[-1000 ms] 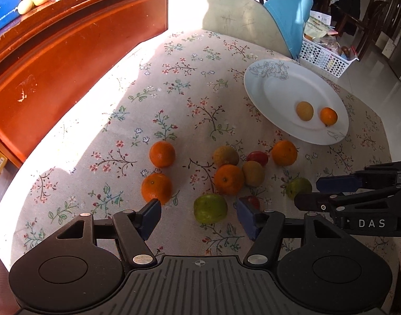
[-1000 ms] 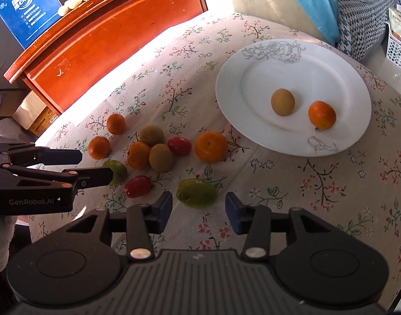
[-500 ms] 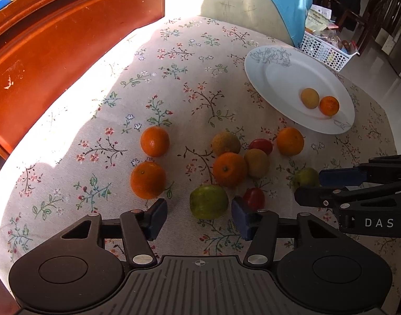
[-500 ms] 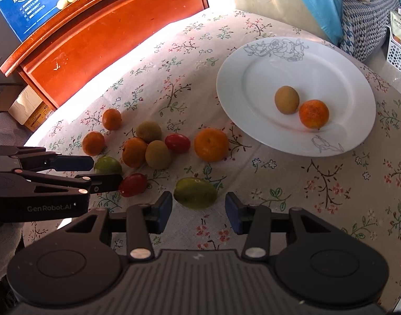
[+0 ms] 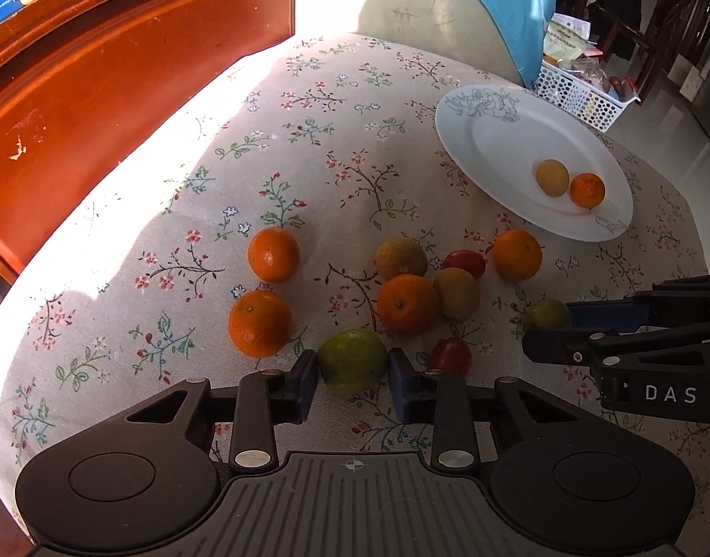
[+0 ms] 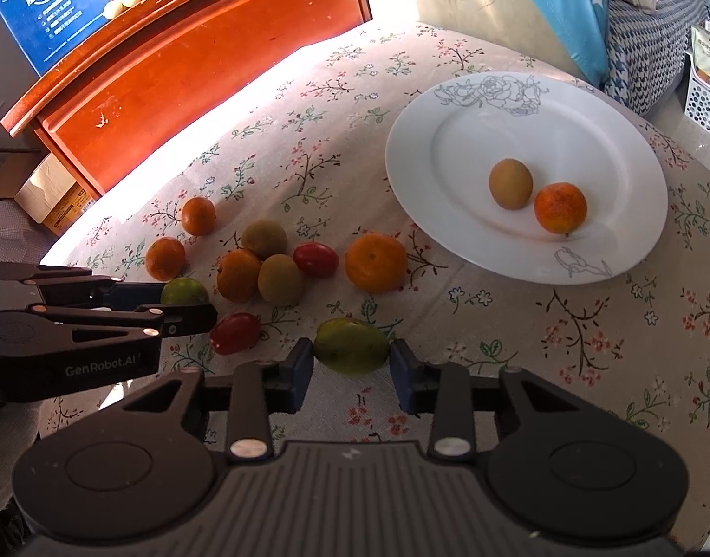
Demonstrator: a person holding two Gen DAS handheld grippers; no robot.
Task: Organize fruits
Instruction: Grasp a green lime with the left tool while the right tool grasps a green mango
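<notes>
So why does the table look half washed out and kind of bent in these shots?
Left wrist view: sunlight blows out the tablecloth beside the wooden cabinet; the fruit sits in shade. Right wrist view: the same bright band, and the fisheye lens bulges the white plate.

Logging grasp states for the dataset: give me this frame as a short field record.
left gripper: jaws closing, pads against left green fruit, resting on tablecloth
right gripper: jaws closing, pads against right green fruit, resting on tablecloth
plate: holds one brown fruit and one orange
loose on tablecloth: four oranges, two brown fruits, two red fruits
</notes>
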